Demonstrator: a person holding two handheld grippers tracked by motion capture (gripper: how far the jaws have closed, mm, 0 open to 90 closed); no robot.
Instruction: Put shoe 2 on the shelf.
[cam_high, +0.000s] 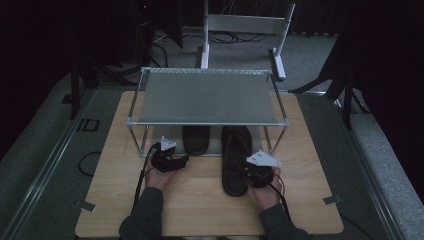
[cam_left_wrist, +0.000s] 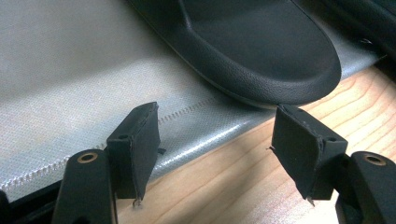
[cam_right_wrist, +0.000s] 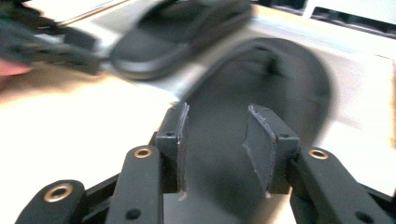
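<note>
On the table (cam_high: 200, 200) we find a shelf rack (cam_high: 207, 97) standing toward the far edge, its top shelf above a mat (cam_left_wrist: 70, 79) that lies on the tabletop beneath it. The left slipper (cam_high: 195, 140) rests on this mat under the shelf, its rounded end reaching the mat's near edge. To its right lies the right slipper (cam_high: 236, 160), partly under the shelf and extending toward us onto the bare table. We place the left gripper (cam_high: 170, 161) just before and left of the left slipper, and the right gripper (cam_high: 257, 172) at the near end of the right slipper, over its right side. Behind the table stands a frame (cam_high: 245, 30) on the floor.
</note>
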